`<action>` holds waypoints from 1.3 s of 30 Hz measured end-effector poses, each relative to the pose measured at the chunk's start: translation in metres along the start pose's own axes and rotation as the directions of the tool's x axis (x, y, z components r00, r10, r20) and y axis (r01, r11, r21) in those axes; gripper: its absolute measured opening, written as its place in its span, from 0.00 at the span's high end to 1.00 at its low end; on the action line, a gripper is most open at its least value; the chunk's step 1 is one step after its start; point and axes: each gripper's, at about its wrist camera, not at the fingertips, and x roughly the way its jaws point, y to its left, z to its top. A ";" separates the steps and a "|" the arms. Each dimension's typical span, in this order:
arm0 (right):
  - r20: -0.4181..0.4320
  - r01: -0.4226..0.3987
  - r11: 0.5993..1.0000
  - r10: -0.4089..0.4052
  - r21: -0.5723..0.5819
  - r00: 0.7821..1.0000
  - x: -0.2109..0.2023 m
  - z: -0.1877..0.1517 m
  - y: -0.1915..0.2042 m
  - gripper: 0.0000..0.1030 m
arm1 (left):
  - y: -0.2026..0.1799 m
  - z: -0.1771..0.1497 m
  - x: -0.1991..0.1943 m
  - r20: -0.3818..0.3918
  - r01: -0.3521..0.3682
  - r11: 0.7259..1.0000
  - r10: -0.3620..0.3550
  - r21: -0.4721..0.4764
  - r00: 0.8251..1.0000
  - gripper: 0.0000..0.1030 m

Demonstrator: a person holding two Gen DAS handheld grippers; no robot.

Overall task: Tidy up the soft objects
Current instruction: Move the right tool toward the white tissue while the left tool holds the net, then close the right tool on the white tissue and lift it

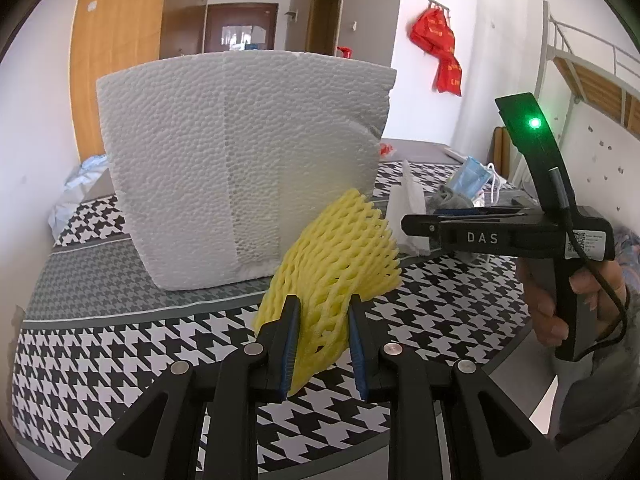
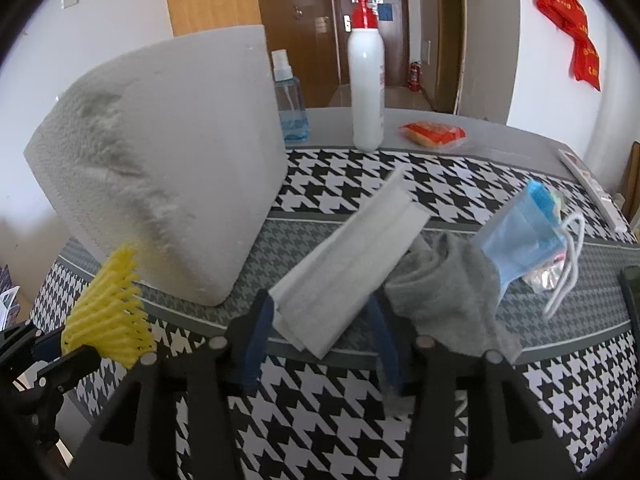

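A yellow foam net is clamped between the narrowly set jaws of the left gripper, its long axis running up and away from the fingers toward the white foam block, with the flared open end just beside the block's near face. A folded white cloth is seen between the half-open jaws of the right gripper, its long axis slanting up and to the right of the block; whether the pads press on it cannot be told. A grey sock and a blue face mask lie right of the block, touching each other. Bare checked tablecloth is left in front of the block. "DAS" is printed on the right gripper's side.
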 end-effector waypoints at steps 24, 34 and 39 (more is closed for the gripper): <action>-0.077 0.009 0.999 -0.012 -0.039 0.997 0.025 0.002 0.009 0.88 | 0.005 -0.004 0.004 -0.012 0.010 1.000 -0.010 -0.019 1.000 0.76; 0.034 0.000 0.998 0.002 -0.057 0.999 -0.018 -0.002 0.008 0.90 | 0.000 0.000 -0.008 0.016 0.003 1.000 -0.003 -0.011 1.000 0.76; 0.085 0.001 0.999 0.003 -0.042 0.996 -0.041 -0.003 0.004 0.90 | -0.006 0.005 -0.013 0.025 0.002 1.000 -0.002 -0.001 1.000 0.76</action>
